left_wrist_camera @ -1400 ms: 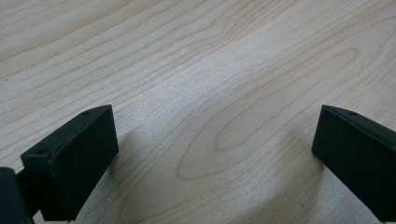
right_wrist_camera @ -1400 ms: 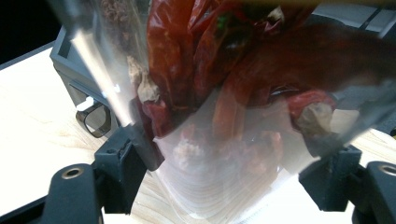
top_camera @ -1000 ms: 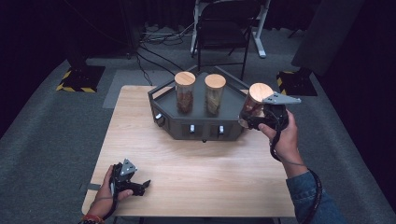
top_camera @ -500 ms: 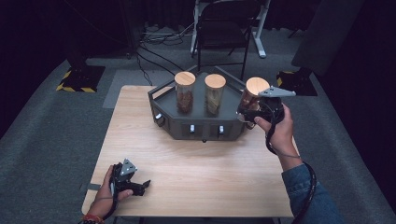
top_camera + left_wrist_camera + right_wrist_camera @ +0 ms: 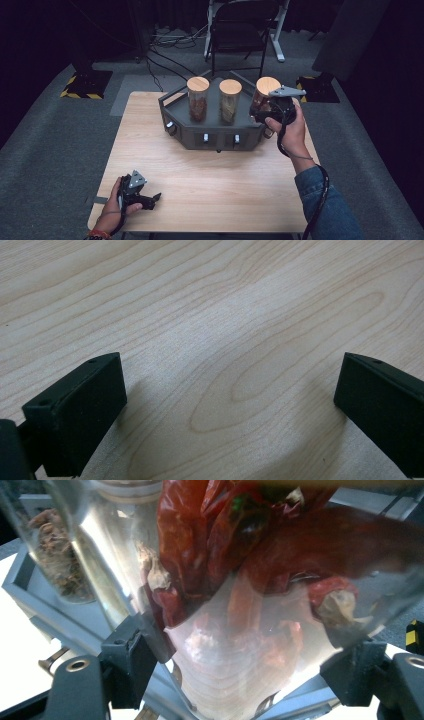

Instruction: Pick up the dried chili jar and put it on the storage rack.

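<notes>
High view: our right gripper [image 5: 263,111] grasps the chilli jar [image 5: 264,95] beside the tray [image 5: 175,100]; left gripper [image 5: 150,200] released, resting on table [image 5: 225,175]

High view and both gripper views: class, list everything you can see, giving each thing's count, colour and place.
Table: one, light wood, centre.
Rack: one, dark grey, far half of table.
Jars in rack: two, clear, wooden lids, side by side.
Chilli jar: one, clear, red contents, at rack's right end.
Chair: one, black, behind table.
Left gripper: black, open, near-left on table.
Right gripper: black, shut on chilli jar.
</notes>
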`<state>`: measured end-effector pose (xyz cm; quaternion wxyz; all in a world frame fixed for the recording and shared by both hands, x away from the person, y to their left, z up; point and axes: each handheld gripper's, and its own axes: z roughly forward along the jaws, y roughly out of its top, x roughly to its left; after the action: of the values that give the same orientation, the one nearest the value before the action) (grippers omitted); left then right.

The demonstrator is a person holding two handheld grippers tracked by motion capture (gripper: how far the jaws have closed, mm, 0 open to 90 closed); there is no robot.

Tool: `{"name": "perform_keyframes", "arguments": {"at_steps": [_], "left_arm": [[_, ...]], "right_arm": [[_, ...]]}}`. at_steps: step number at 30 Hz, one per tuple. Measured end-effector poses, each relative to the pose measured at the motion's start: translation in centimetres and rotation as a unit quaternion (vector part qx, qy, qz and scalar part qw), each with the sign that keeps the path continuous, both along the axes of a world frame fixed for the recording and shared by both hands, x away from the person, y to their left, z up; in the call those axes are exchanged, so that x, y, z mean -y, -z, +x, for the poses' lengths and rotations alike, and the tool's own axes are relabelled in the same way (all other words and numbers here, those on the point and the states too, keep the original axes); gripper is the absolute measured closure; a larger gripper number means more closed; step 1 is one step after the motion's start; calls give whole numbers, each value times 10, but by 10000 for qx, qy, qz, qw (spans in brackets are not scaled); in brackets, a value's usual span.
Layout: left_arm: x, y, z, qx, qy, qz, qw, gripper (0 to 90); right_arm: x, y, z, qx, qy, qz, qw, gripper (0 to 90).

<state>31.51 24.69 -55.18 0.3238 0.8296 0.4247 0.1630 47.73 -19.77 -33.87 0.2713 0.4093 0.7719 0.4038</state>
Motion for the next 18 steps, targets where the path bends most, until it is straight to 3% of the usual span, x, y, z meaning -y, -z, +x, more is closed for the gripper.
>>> {"name": "perform_keyframes", "arguments": {"at_steps": [18], "left_arm": [[0, 0, 0, 3, -3, -1, 10000, 2]], "right_arm": [[-14, 15, 24, -152, 138, 3, 9998, 258]]}}
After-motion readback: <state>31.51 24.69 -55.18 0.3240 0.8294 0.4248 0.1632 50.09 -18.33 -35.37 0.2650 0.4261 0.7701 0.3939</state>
